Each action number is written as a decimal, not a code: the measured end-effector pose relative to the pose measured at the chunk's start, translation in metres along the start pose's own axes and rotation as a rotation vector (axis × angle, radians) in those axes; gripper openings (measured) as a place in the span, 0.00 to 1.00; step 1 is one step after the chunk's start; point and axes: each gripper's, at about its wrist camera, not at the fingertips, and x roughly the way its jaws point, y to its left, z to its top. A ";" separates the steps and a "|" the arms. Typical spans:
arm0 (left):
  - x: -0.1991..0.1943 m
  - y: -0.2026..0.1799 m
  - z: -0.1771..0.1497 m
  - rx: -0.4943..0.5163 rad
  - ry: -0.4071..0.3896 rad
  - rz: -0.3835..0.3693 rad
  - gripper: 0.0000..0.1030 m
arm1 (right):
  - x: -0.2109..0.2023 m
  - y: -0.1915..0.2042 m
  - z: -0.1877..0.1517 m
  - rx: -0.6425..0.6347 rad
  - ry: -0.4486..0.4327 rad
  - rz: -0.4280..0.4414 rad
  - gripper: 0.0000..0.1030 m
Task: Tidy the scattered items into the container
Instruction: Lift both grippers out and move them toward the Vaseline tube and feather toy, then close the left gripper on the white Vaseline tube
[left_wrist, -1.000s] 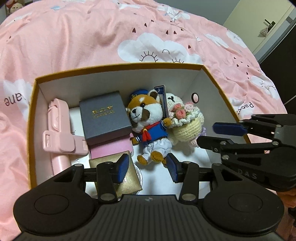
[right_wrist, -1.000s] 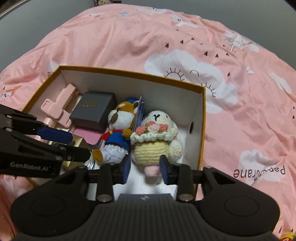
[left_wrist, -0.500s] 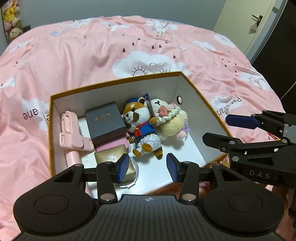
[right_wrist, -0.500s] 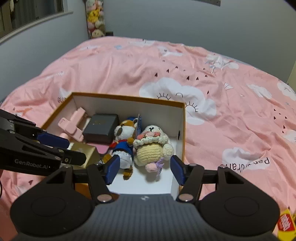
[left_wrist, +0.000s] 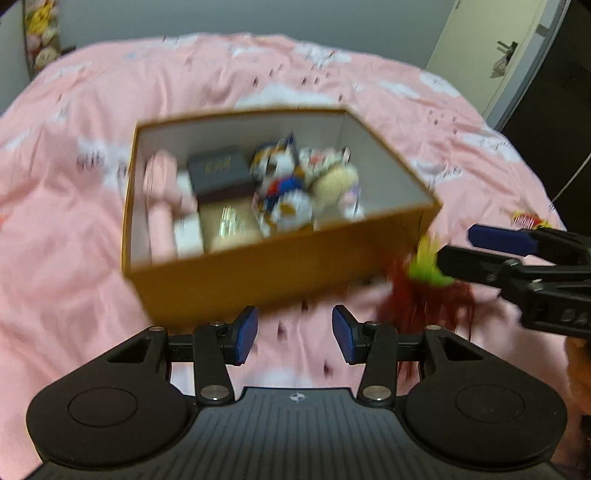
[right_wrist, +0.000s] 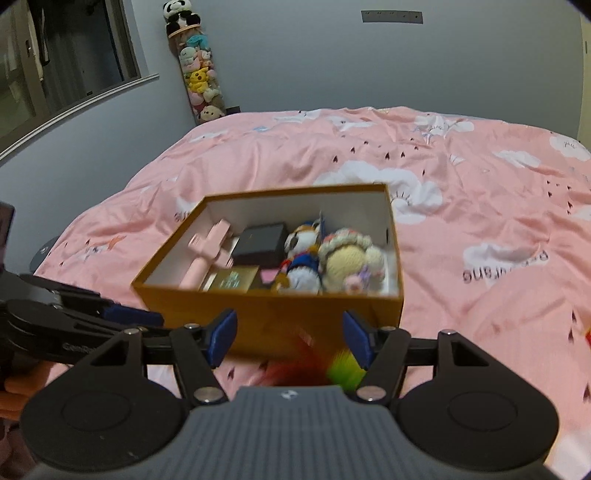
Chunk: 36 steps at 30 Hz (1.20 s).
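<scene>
- A big bed with a pink cloud blanket (right_wrist: 461, 177) fills the room.
- A tall stack of plush toys (right_wrist: 197, 74) stands in the far corner by the wall.
- An open orange box (right_wrist: 273, 314) sits on the blanket. Its inside is white.
- In the box lie a yellow knitted doll (right_wrist: 351, 260), a plush animal in a blue sailor suit (right_wrist: 301, 258), a dark little box (right_wrist: 264, 242), a gold box (right_wrist: 231, 278) and a pink folding thing (right_wrist: 208, 251).
- A red fluffy thing with a green tip (left_wrist: 428, 280) lies on the blanket just in front of the box, not in it.
- The right gripper (right_wrist: 290, 338) is above the fluffy thing. Its jaws are opening and hold nothing.
- The left gripper (left_wrist: 294, 339) is partly open, holding nothing, with only blanket between its pads.
</scene>
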 end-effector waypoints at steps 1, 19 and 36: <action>0.003 0.003 -0.008 -0.016 0.017 0.002 0.51 | -0.002 0.002 -0.006 0.000 0.008 0.006 0.64; 0.060 0.023 -0.088 -0.171 0.261 0.051 0.56 | 0.002 0.023 -0.087 -0.002 0.215 0.051 0.62; 0.068 0.050 -0.101 -0.339 0.235 -0.116 0.51 | 0.012 0.022 -0.089 0.008 0.253 0.052 0.62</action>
